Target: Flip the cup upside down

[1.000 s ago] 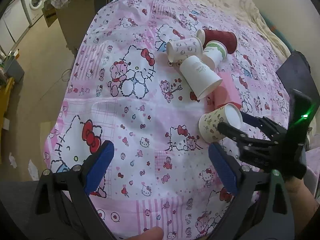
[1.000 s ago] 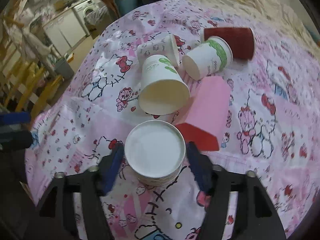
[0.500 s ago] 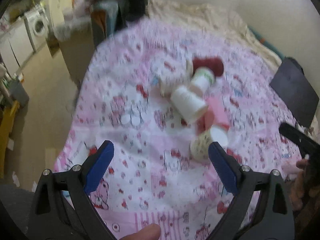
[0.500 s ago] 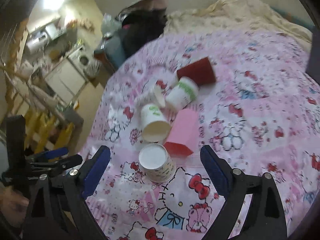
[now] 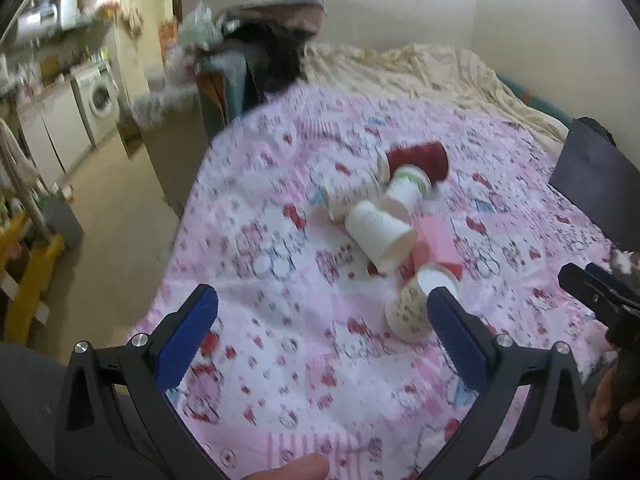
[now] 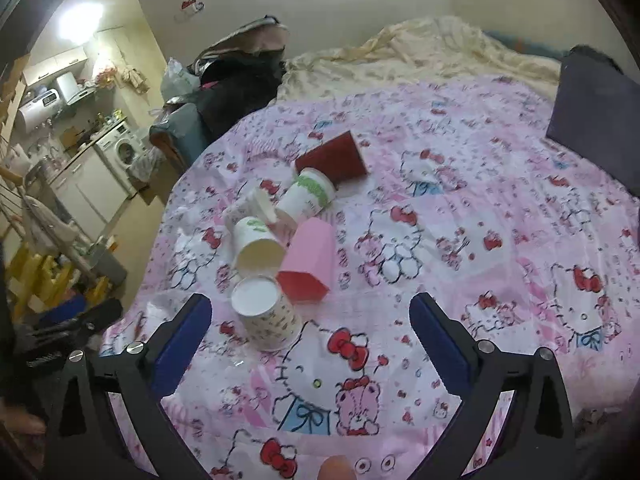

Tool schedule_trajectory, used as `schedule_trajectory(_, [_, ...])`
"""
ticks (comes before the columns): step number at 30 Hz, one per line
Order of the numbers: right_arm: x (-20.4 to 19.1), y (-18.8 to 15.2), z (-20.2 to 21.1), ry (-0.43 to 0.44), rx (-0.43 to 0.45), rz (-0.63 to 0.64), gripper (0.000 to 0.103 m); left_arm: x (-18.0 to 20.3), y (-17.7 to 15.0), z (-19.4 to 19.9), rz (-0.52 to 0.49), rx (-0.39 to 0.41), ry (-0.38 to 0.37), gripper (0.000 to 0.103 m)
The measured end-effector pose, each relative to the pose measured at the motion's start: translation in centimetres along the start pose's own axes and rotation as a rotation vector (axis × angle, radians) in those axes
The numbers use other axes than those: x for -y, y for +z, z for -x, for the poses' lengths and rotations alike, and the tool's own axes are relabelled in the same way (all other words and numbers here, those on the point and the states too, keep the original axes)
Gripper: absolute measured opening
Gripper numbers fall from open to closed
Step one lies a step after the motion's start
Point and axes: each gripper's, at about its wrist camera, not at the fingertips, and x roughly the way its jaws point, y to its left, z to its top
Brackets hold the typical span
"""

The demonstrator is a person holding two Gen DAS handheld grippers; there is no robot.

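Observation:
A patterned paper cup (image 6: 266, 318) stands upside down, white base up, on the pink Hello Kitty cloth (image 6: 460, 240); it also shows in the left wrist view (image 5: 416, 308). My right gripper (image 6: 310, 344) is open and empty, pulled back from the cup. My left gripper (image 5: 320, 340) is open and empty, lifted above the cloth. Beyond the cup lie a pink cup (image 6: 310, 260), a white cup (image 6: 256, 246), a green-banded cup (image 6: 308, 198), another patterned cup (image 6: 252, 208) and a dark red cup (image 6: 334, 158), all on their sides.
A dark flat panel (image 6: 596, 124) lies at the cloth's right edge. A cream blanket (image 6: 420, 44) is bunched at the back. Bags and clothes (image 6: 236, 76) are piled at the back left. Floor, cupboards and a washing machine (image 5: 100, 100) are at the left.
My right gripper let go of the patterned cup, opened and pulled back and up. My left gripper lifted and tilted up, so more of the room shows.

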Motion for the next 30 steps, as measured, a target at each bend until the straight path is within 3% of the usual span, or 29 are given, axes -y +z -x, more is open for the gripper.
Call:
schedule_trajectory(6, [-1.2, 0.1, 0.3, -0.035, 0.063, 0.066, 0.103, 0.5, 0.4, 0.5, -0.021, 0.049, 0.002, 0.103])
schedule_trajectory(30, [-3.0, -0.5, -0.4, -0.060, 0.065, 0.139, 0.103, 0.7, 0.2, 0.7, -0.009, 0.039, -0.024, 0.103])
